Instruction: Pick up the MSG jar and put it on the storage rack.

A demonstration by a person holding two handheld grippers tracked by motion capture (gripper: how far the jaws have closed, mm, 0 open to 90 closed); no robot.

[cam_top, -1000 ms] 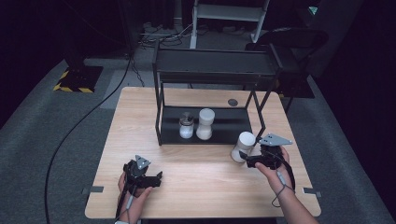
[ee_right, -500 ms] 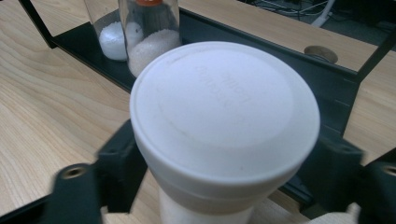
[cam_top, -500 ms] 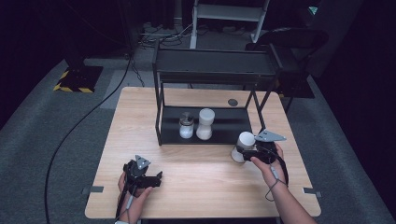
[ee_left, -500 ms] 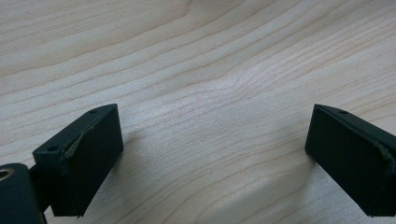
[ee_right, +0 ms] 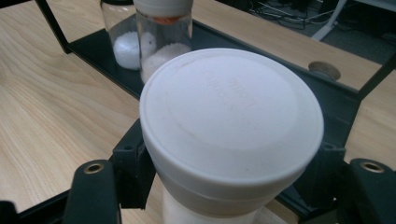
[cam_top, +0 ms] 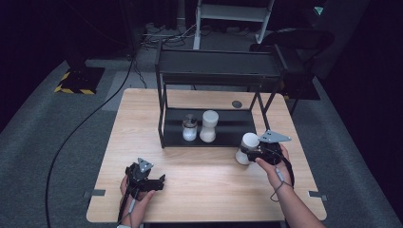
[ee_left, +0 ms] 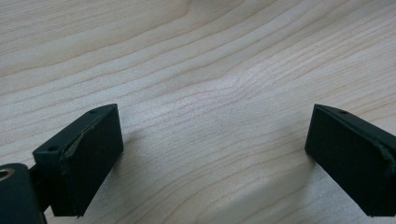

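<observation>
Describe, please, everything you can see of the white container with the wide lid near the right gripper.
The white container is an upright, opaque jar, plastic by its look, with a broad round lid bearing faint embossed lettering and a narrower body below. It stands on the wooden table just in front of the black rack, near its right front leg. The right gripper has just been closing, and its black jaws now clamp the body from both sides below the lid.
</observation>
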